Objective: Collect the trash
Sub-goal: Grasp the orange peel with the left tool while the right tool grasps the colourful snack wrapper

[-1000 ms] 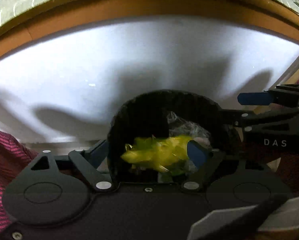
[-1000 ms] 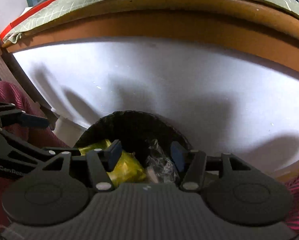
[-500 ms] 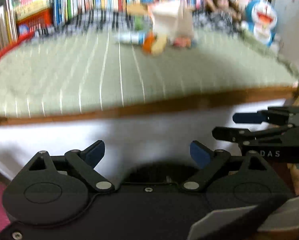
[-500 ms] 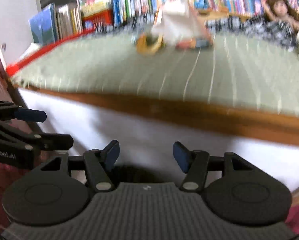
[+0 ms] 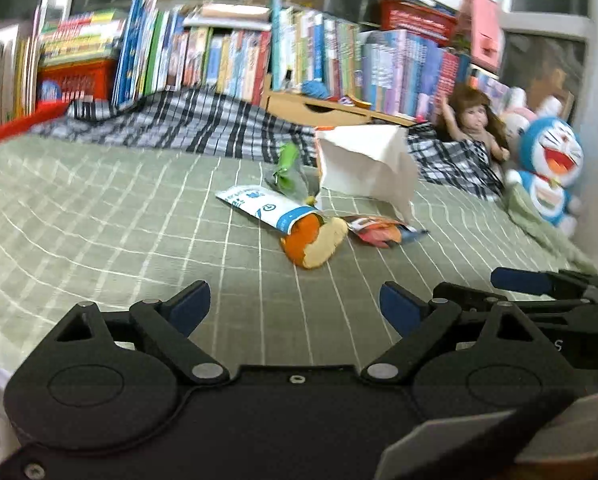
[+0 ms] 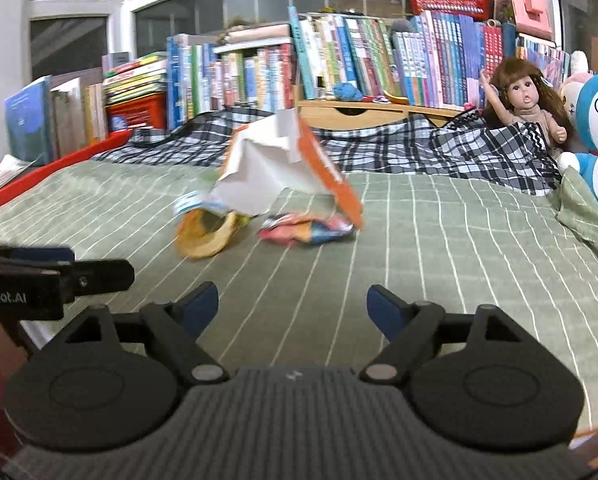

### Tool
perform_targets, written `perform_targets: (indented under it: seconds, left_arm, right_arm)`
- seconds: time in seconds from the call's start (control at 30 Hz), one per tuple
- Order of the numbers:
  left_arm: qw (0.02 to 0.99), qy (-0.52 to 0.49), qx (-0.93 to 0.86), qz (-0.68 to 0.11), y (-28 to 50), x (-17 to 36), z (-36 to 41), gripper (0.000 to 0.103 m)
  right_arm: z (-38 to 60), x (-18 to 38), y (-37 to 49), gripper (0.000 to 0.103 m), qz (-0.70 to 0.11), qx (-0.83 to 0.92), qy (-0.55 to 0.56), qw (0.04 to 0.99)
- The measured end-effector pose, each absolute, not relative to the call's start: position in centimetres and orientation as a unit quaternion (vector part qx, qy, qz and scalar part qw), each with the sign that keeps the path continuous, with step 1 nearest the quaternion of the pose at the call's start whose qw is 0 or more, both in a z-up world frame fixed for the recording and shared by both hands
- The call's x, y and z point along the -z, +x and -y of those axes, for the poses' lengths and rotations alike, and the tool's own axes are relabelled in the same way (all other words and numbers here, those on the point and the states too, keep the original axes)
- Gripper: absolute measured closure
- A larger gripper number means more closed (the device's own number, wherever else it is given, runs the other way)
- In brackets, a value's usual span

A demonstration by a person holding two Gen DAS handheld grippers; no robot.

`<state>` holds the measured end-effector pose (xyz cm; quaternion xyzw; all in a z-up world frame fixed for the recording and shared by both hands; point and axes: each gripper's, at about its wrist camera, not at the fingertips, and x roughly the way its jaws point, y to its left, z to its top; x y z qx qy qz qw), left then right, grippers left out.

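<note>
Trash lies in a cluster on the green checked bedcover (image 5: 99,220): a crumpled white paper bag (image 5: 365,162), a blue-and-white wrapper (image 5: 267,210), an orange peel (image 5: 313,240), a colourful wrapper (image 5: 379,230) and a green wrapper (image 5: 287,168). The right wrist view shows the bag (image 6: 275,168), peel (image 6: 207,234) and colourful wrapper (image 6: 307,230). My left gripper (image 5: 295,300) hovers short of the peel, its jaws wide and closing slightly, nothing between them. My right gripper (image 6: 293,300) is beside it, jaws opening and empty.
A black-and-white checked blanket (image 5: 187,124) is bunched at the back of the bed. Behind it stand rows of books (image 5: 319,52) and a wooden drawer box (image 5: 319,106). A doll (image 6: 527,100) and a blue plush toy (image 5: 551,168) sit at the right. A red bed rail (image 6: 59,168) runs along the left.
Both grippers rose from over a black bin holding a yellow wrapper and clear plastic, up past the bed's side to face the bed top. The right jaws spread wider.
</note>
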<state>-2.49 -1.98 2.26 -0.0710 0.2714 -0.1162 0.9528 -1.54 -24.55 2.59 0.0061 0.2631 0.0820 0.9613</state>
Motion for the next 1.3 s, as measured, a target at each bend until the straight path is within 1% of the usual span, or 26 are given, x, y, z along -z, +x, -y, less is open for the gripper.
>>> perform_targets:
  seconds: [0.2, 0.37, 0.43, 0.5, 0.53, 0.57, 0.63, 0.7, 0.77, 0.8, 0.83, 0.87, 0.9, 0.93, 0.97, 1.0, 1.03, 1.13, 1.3]
  left_arm:
    - [0.951, -0.06, 0.109, -0.284, 2.1, -0.7, 3.5, 0.025]
    - [0.949, -0.069, 0.108, -0.287, 5.1, -0.3, 4.2, 0.028]
    - [0.947, -0.081, 0.112, -0.289, 6.2, -0.2, 4.0, 0.032]
    - [0.943, -0.098, 0.114, -0.298, 7.5, -0.1, 3.5, 0.045]
    - [0.939, -0.106, 0.115, -0.305, 8.2, 0.0, 3.3, 0.049]
    - [0.937, -0.111, 0.114, -0.311, 8.7, 0.1, 3.2, 0.058]
    - [0.934, -0.114, 0.115, -0.32, 9.5, 0.5, 3.0, 0.066]
    - [0.937, -0.103, 0.113, -0.315, 9.6, 0.7, 3.3, 0.082]
    - [0.937, -0.095, 0.115, -0.315, 9.5, 0.7, 3.5, 0.085]
    - [0.938, -0.092, 0.114, -0.314, 9.2, 0.7, 3.5, 0.087]
    - [0.938, -0.089, 0.115, -0.315, 9.1, 0.7, 3.5, 0.088]
    - [0.938, -0.089, 0.116, -0.315, 8.9, 0.6, 3.4, 0.09]
    - [0.937, -0.091, 0.118, -0.316, 8.6, 0.6, 3.3, 0.09]
    - [0.937, -0.092, 0.119, -0.317, 8.4, 0.6, 3.2, 0.09]
    - [0.936, -0.093, 0.119, -0.316, 8.1, 0.5, 3.1, 0.091]
    - [0.937, -0.094, 0.12, -0.316, 7.8, 0.4, 2.9, 0.091]
    - [0.937, -0.094, 0.12, -0.315, 7.3, 0.3, 2.7, 0.091]
    - [0.937, -0.095, 0.125, -0.312, 6.3, 0.0, 2.3, 0.091]
    - [0.939, -0.086, 0.13, -0.308, 4.5, -0.5, 1.7, 0.091]
  right_arm:
    - [25.0, -1.9, 2.5, 0.014, -0.278, -0.073, 0.01, 0.958]
    - [25.4, -1.6, 5.3, 0.014, -0.291, -0.073, 0.024, 0.954]
    - [25.7, -1.5, 6.3, 0.014, -0.297, -0.078, 0.039, 0.951]
    - [25.7, -1.5, 7.1, 0.014, -0.3, -0.081, 0.046, 0.95]
    - [25.6, -1.4, 7.6, 0.014, -0.301, -0.082, 0.048, 0.949]
    - [25.5, -1.3, 7.9, 0.014, -0.303, -0.083, 0.048, 0.948]
    - [25.2, -1.1, 8.7, 0.014, -0.309, -0.087, 0.05, 0.946]
    - [24.7, -0.7, 9.4, 0.015, -0.316, -0.088, 0.048, 0.943]
    - [24.3, -0.3, 9.9, 0.02, -0.325, -0.09, 0.051, 0.94]
    - [24.2, -0.2, 10.0, 0.026, -0.327, -0.09, 0.052, 0.939]
    - [23.9, -0.1, 9.9, 0.036, -0.323, -0.087, 0.048, 0.941]
    - [23.8, -0.2, 9.8, 0.038, -0.322, -0.087, 0.046, 0.942]
    - [23.7, -0.2, 9.6, 0.048, -0.321, -0.09, 0.045, 0.942]
    - [23.5, -0.3, 9.4, 0.063, -0.321, -0.089, 0.041, 0.942]
    - [23.4, -0.4, 9.1, 0.066, -0.319, -0.086, 0.036, 0.943]
    - [23.4, -0.5, 8.8, 0.073, -0.318, -0.089, 0.034, 0.943]
    - [23.4, -0.6, 8.5, 0.075, -0.318, -0.093, 0.036, 0.943]
    - [23.4, -0.8, 7.4, 0.077, -0.315, -0.101, 0.035, 0.943]
    - [23.4, -1.1, 5.4, 0.079, -0.311, -0.111, 0.028, 0.943]
